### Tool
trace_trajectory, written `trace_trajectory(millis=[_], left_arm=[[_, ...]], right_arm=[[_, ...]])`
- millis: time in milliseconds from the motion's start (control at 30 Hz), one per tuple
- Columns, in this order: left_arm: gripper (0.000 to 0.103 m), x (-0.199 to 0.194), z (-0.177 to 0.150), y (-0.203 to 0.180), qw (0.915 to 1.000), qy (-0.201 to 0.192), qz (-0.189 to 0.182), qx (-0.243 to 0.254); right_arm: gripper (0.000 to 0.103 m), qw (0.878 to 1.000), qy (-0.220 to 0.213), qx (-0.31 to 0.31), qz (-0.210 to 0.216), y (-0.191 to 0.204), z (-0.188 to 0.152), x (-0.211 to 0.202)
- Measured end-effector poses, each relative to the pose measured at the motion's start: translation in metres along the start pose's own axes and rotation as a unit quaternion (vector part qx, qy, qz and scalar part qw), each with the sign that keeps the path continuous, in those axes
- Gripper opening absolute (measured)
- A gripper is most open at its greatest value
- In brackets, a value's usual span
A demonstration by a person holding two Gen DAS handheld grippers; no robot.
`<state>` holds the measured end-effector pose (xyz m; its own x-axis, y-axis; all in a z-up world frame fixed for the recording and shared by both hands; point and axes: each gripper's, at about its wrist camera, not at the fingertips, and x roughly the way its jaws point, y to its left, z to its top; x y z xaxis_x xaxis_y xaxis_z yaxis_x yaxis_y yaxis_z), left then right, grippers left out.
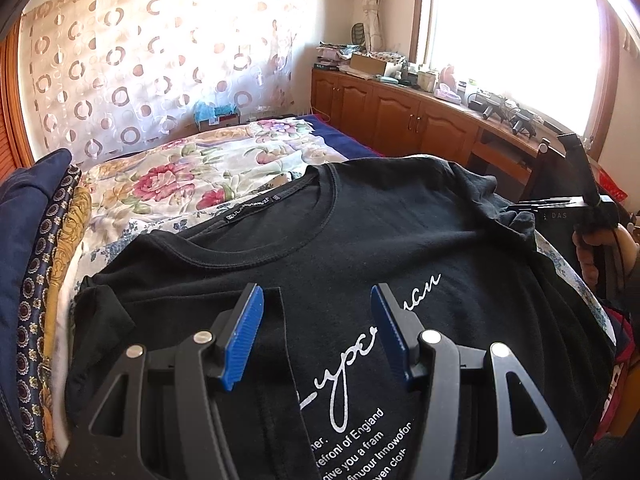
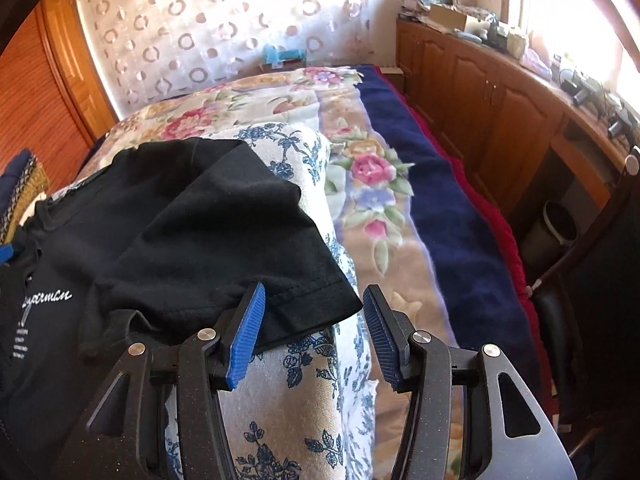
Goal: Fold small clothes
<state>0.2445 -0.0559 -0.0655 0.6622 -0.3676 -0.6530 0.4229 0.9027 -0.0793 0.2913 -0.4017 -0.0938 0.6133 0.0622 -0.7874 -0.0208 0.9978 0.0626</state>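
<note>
A black T-shirt [image 1: 400, 240] lies face up on a blue-flowered white cloth [image 2: 288, 400] spread over a bed [image 2: 448, 208].

The left wrist view looks across the shirt's chest. It fills the lower half of the frame, with the round collar and its label at centre and white script lettering at lower centre. A flap of the shirt's left side is folded in over the front, its straight edge running down between the tongs. The left tongs [image 1: 318, 336] hover over the print about half open, with blue pads [image 1: 244, 336] gripping nothing. At the far right edge this view alone shows the other tool and the hand [image 1: 588, 248] holding it. At the left edge sits a stack of folded clothes [image 1: 40, 280].

The right wrist view shows what the first does not: the shirt's sleeve [image 2: 240, 248], spread flat at centre left with its stitched hem toward the camera. The right tongs [image 2: 314, 336] stand about half open at bottom centre. The hem corner lies between the pads, which do not press it. Only here are the bed's rose-patterned blanket [image 2: 360, 168], navy cover and a small bin [image 2: 556, 228] beneath the wooden counter [image 2: 500, 72] at right visible.
</note>
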Motion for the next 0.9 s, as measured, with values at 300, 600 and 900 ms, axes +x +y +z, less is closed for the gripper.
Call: trace_trajectory(millis=[300,600,900], left_arm=[[0.056,-0.003,0.0,0.0,1.0,-0.004,0.004,-0.001],[0.056,-0.004,-0.002,0.002,0.9999,-0.005,0.01,0.004],[0.056,-0.004,0.0,0.0,0.9999,-0.007,0.012,0.001]], right_arm=[[0.02,0.998,0.004,-0.066,-0.023,0.024,-0.001,-0.002],[0.003,0.994,-0.015,-0.093,-0.05,0.034,-0.001,-0.015],[0.003,0.988,-0.083,-0.129,0.038,0.09,0.028,-0.055]])
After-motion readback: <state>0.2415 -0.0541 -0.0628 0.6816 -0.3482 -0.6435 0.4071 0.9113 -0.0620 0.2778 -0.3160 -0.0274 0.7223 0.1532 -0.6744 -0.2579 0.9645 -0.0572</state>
